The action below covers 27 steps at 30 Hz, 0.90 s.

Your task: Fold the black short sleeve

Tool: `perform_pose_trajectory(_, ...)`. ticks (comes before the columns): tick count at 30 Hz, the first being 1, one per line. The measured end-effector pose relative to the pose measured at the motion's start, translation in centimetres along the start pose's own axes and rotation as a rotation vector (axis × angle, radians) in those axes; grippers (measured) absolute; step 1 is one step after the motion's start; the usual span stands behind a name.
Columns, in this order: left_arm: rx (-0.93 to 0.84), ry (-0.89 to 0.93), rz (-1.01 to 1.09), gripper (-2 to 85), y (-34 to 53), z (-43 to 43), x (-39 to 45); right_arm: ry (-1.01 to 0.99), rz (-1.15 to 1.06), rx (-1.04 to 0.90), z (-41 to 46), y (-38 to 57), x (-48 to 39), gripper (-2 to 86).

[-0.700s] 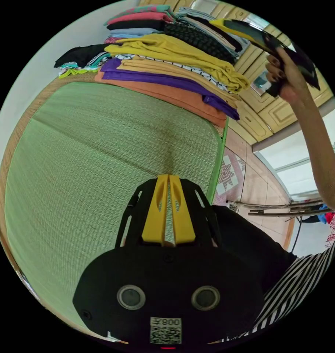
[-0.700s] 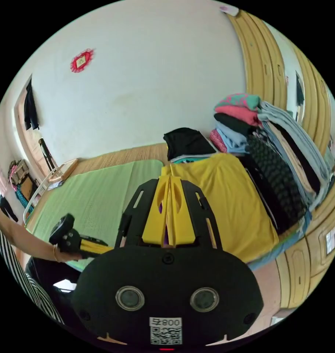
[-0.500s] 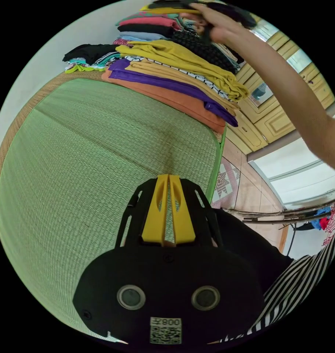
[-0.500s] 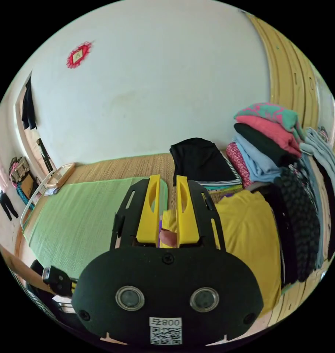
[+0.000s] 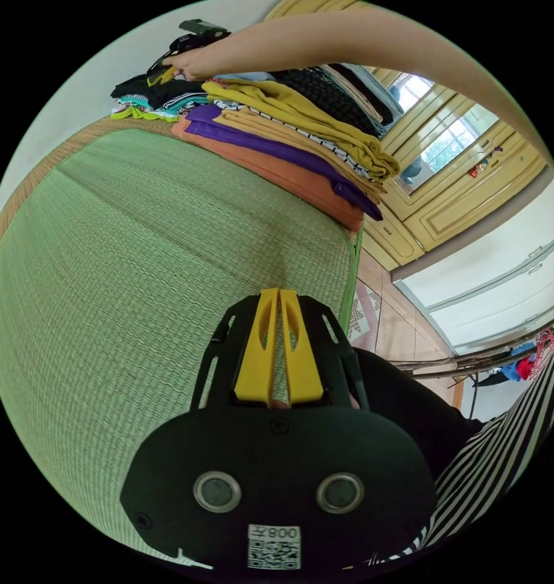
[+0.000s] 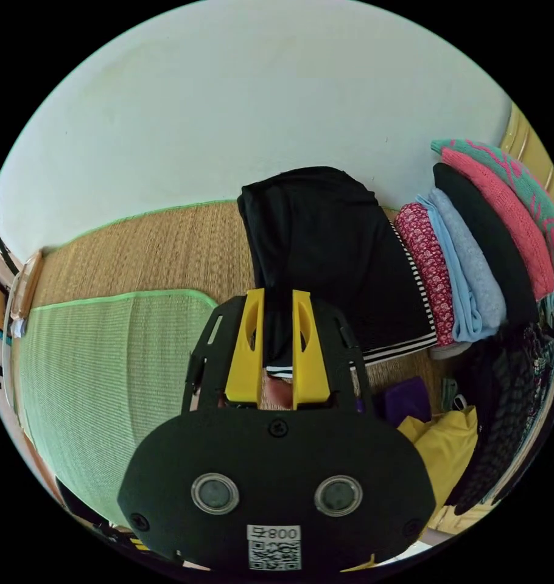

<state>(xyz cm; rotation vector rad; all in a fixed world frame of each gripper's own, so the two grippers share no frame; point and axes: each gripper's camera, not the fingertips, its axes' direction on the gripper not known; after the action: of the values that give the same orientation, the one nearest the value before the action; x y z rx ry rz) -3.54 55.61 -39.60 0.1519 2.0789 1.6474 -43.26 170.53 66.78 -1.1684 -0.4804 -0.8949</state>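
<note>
Left gripper view: the left gripper (image 5: 279, 292) hangs over the green woven mat (image 5: 137, 255), its two yellow jaws pressed together with nothing between them. Beyond the mat's far edge lies a slanting pile of folded clothes (image 5: 289, 128), with orange, purple, tan and mustard layers visible; further left sits a smaller stack topped by the black short sleeve (image 5: 144, 90). A bare arm (image 5: 350, 42) reaches across the top of the view, and its hand (image 5: 189, 61) carries the right gripper (image 5: 161, 74) down onto that black garment. At the right edge appear yellow panelled cupboard doors (image 5: 466, 182), a tiled floor (image 5: 386, 316) and a striped sleeve (image 5: 502, 426). Right gripper view: at the left lie the green mat (image 6: 94, 377) and a tan straw mat (image 6: 143, 255) beneath a pale wall (image 6: 259, 103). At centre, the right gripper (image 6: 278, 298) has its jaws set apart by a narrow gap, straddling the near edge of the folded black short sleeve (image 6: 326, 243); whether the jaws touch the cloth cannot be told. The garment rests on a black-and-white striped item (image 6: 399, 350). To the right stands a stack of folded clothes (image 6: 472, 243), red-patterned, light blue, black, pink and teal, with purple (image 6: 405, 398) and mustard (image 6: 441, 444) cloth lower down.
</note>
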Motion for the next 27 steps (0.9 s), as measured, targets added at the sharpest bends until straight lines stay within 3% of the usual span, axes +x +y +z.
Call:
perform_pose_trajectory(2,0.0,0.013,-0.003,0.2,1.2,-0.3,-0.8,0.035,0.006,-0.024,0.8,-0.6,0.0,5.2)
perform_pose_trajectory(9,0.005,-0.044,0.024,0.2,6.4,-1.7,-2.6,-0.12,0.102,0.015,-1.1,-1.7,2.7,1.6)
perform_pose_trajectory(13,0.01,0.025,-0.004,0.1,9.1,-2.5,-4.6,-0.208,0.101,0.069,-4.8,-1.6,3.4,1.0)
perform_pose_trajectory(20,0.131,0.19,-0.165,0.1,16.6,-7.5,-9.9,-0.594,-0.061,0.162,-14.6,2.6,0.3,0.8)
perform_pose_trajectory(27,0.343,0.211,-0.45,0.3,29.7,-16.3,-14.5,-0.9,-0.282,0.033,-22.9,9.4,-9.9,0.8)
